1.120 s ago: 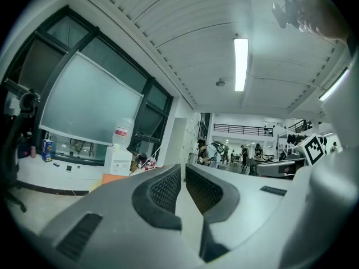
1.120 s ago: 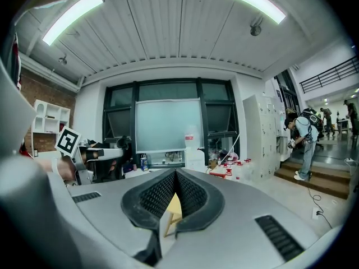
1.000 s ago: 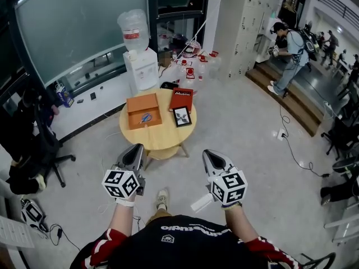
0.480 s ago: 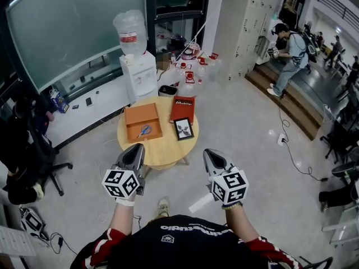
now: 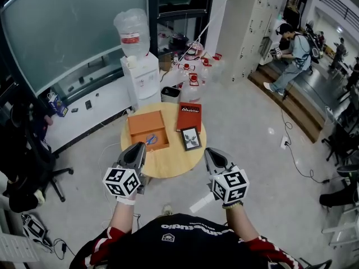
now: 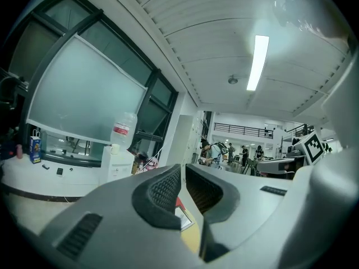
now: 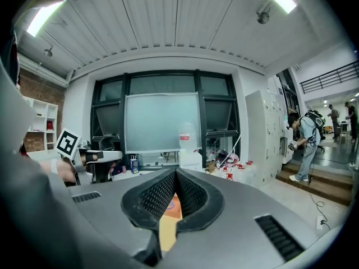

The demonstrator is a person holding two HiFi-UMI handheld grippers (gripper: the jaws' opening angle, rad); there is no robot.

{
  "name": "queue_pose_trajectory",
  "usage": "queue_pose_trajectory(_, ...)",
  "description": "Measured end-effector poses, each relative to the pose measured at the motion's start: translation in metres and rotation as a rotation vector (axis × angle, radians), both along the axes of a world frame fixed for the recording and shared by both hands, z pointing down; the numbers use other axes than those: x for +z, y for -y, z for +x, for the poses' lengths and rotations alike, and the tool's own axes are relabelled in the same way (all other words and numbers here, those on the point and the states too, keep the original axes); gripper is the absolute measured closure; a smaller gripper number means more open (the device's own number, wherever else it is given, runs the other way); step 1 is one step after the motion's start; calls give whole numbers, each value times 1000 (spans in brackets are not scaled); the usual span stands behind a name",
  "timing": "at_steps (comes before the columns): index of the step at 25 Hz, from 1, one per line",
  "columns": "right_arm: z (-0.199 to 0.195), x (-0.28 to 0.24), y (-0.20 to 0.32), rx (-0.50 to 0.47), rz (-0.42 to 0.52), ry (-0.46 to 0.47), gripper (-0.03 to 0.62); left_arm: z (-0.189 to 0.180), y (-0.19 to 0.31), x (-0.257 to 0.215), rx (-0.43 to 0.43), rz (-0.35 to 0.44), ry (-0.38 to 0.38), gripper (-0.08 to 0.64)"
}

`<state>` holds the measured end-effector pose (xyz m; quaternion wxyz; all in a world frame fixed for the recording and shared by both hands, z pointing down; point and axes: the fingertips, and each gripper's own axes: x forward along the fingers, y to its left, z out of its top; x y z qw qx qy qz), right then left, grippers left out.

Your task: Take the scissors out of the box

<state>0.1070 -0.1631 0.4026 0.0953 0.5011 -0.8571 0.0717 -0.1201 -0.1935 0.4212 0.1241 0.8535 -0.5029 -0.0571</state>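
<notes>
approach step, short of the round table
left gripper, right gripper: jaws together, empty; next, open one over the scissors in the orange box.

An open office or lab hall is showing here, not a home. A large frosted glass panel in dark frames is filling one wall, and a water dispenser with a bottle on top is standing in front of it. Tall pale lockers are lining a pillar. A small round wooden table is sitting on a grey polished floor, a dark office chair is standing near the left edge, and cables are trailing across the floor. A person wearing a backpack is standing on low steps. A strip light is glowing on a ribbed ceiling.
</notes>
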Motion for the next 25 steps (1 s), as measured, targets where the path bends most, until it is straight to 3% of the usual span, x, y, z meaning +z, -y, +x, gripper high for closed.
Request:
queue_pose_trajectory(14,-48,7,81,61,-1,-17,565,-56,98,21,38,-16,-12,518)
queue_pose_trajectory(25,-30,20,100,109,-22,-15,565,-33,130,44,83,-53,-2,518)
